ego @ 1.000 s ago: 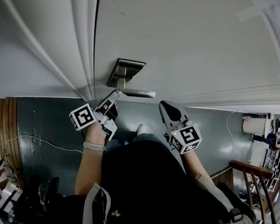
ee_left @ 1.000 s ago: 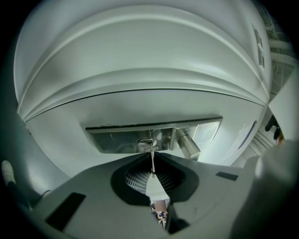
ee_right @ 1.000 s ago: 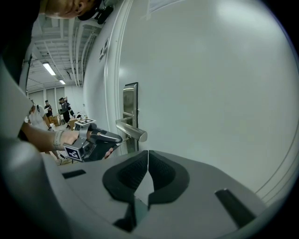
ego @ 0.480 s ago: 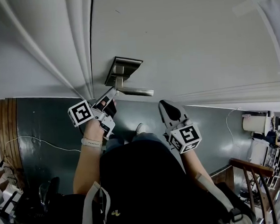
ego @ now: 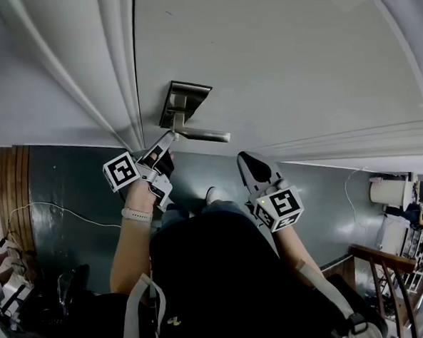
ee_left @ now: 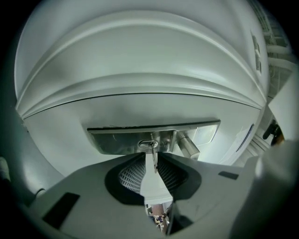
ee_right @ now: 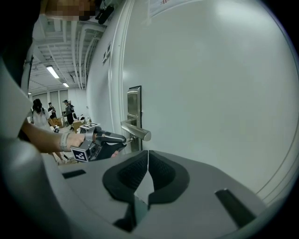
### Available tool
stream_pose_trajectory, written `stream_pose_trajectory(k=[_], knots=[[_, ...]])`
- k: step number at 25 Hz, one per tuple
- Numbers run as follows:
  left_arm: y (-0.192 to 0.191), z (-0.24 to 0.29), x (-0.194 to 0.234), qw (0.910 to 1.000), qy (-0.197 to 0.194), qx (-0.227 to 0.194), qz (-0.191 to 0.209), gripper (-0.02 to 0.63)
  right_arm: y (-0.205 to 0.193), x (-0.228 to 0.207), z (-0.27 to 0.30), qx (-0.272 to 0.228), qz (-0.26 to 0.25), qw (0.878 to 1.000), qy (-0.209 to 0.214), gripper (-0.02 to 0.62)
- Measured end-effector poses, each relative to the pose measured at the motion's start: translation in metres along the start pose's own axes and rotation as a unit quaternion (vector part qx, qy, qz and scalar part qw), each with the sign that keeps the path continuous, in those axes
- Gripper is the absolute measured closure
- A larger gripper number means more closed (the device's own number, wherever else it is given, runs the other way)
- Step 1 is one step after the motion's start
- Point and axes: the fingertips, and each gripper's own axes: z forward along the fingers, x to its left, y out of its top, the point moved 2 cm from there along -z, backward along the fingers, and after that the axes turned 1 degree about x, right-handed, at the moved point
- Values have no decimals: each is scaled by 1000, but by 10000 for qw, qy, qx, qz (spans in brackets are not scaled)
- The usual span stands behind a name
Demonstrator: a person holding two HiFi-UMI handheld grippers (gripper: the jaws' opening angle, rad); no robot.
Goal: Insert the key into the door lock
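A brushed-metal lock plate [ego: 184,100] with a lever handle [ego: 204,135] is mounted on the white door [ego: 283,60]. My left gripper [ego: 168,139] is shut on a small silver key [ee_left: 153,156]. The key's tip meets the keyhole [ee_left: 148,144] in the plate [ee_left: 117,140], just left of the lever's stem [ee_left: 187,145]; how deep it sits cannot be told. The right gripper view shows the left gripper [ee_right: 122,138] under the lever [ee_right: 135,131]. My right gripper [ego: 248,159] is shut with nothing in it, held back from the door to the right of the handle.
The door frame's white mouldings [ego: 113,78] run left of the lock. A dark green floor [ego: 63,202] lies below, with a white cable [ego: 71,212] and bags at the left. A wooden chair [ego: 389,268] stands at the lower right. People stand far off [ee_right: 69,112].
The left gripper has edged a little up toward the lock plate with the key. The right gripper has hardly moved. The head view has shifted slightly.
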Motion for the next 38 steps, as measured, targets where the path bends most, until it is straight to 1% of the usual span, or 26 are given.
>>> stream_pose_trajectory(k=[5, 9, 11, 13, 15, 19, 20, 22, 26, 30, 35, 38], knots=[[-5, -14, 1, 9997, 105, -235, 21, 528, 0, 0, 0, -47, -48, 9997, 235, 578], [-9, -27, 2, 9986, 301, -426, 120, 529, 0, 3, 0, -79, -123, 9987, 498, 578], [-13, -35, -1, 9977, 372, -547, 125, 536, 2, 5, 1, -102, -157, 9977, 654, 578], [-15, -44, -6, 9964, 425, -720, 159, 560, 4, 8, 4, -129, -209, 9962, 842, 578], [-16, -53, -12, 9943, 477, -911, 271, 591, 7, 11, 6, -162, -280, 9940, 1042, 578], [-20, -72, -26, 9889, 575, -1264, 534, 597, 13, 19, 10, -193, -407, 9887, 1431, 578], [-22, -77, -30, 9872, 622, -1323, 644, 598, 14, 21, 11, -200, -436, 9871, 1528, 578], [-25, -86, -39, 9821, 769, -1408, 992, 598, 19, 26, 13, -252, -501, 9836, 1713, 578], [-32, -100, -58, 9657, 1033, -1552, 1808, 597, 27, 36, 15, -337, -574, 9758, 2083, 578], [-42, -116, -80, 9416, 1476, -1705, 2501, 598, 38, 49, 12, -423, -666, 9671, 2420, 578], [-51, -131, -108, 9003, 1951, -2028, 3321, 598, 49, 64, 15, -523, -753, 9535, 2873, 578], [-57, -140, -124, 8745, 2230, -2130, 3743, 597, 54, 74, 14, -575, -826, 9450, 3112, 578]])
